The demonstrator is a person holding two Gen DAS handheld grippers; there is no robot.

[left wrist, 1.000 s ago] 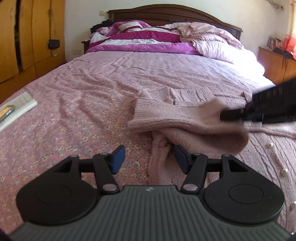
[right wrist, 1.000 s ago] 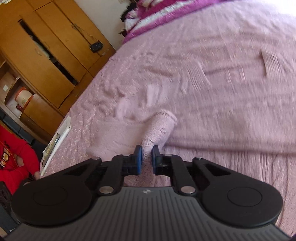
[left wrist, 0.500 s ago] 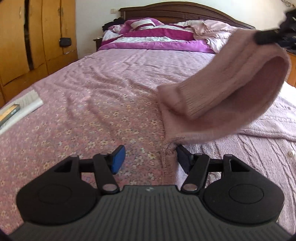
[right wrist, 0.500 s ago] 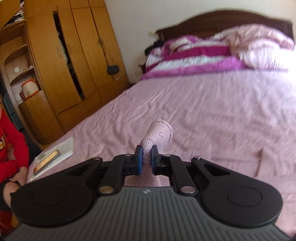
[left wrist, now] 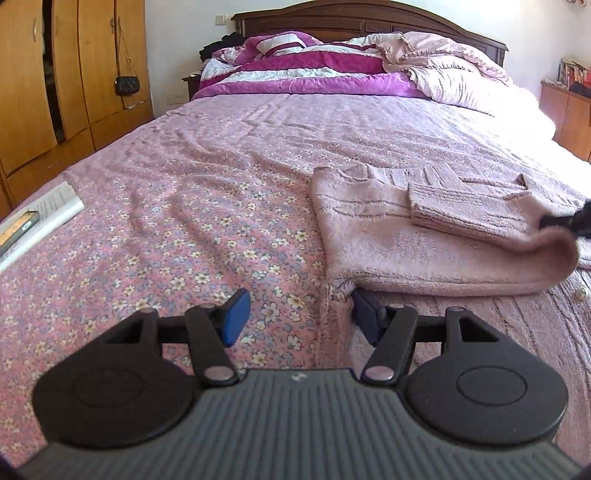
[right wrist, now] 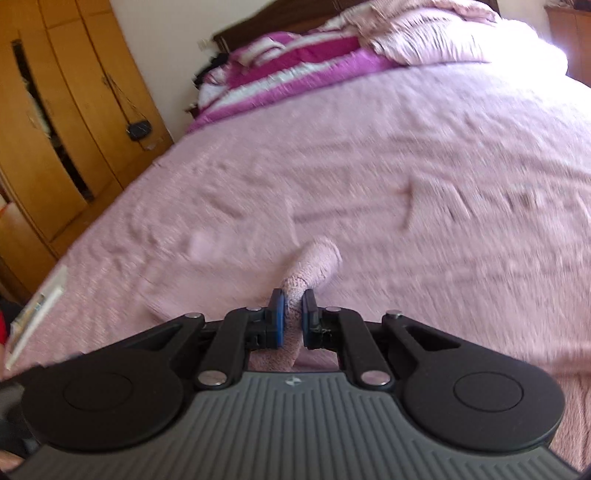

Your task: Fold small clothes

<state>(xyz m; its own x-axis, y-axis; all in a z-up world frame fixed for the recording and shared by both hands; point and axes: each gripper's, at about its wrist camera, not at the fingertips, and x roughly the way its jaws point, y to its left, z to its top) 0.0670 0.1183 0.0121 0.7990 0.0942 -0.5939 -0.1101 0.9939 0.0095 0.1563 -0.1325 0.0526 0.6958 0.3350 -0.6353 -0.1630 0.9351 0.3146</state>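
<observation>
Wardrobe (left wrist: pixel 48 77) of yellow-brown wood along the left wall, one door ajar; small black purse (left wrist: pixel 126 85) hanging by a thin strap on a door front. Booklet (left wrist: pixel 44 218) with a phone (left wrist: pixel 18 232) lying on it at the left edge of the bed (left wrist: pixel 207 206), well apart from the garment. Bed covered by a pink floral spread, creased in long ripples across its middle; dark wooden headboard (left wrist: pixel 369 16) at the far end, with a folded magenta-and-white quilt (left wrist: pixel 306 74) and a pale pink checked blanket (left wrist: pixel 454 77) heaped against it. Left tongs (left wrist: pixel 297 314) low over the near part of the bed, spread apart, nothing pinched; the left pad over bare spread, the right pad just beside the near left edge of the cardigan, whether touching cannot be told. Cardigan (left wrist: pixel 388 236), pink knit, lying on the right half of the bed; its sleeve (left wrist: pixel 465 210) laid across the body, ribbed cuff pointing left, the fold of the sleeve lifted in a loop at the right. Small buttons (left wrist: pixel 580 293) showing along the near right edge. Right tongs (right wrist: pixel 292 317) pressed together, pinching the sleeve fold, a tuft of knit standing up between the pads; in the left wrist view only a dark tip shows at the right edge. Right wrist view blurred. Wooden cabinet (left wrist: pixel 569 114) at far right beside the bed, books on top
</observation>
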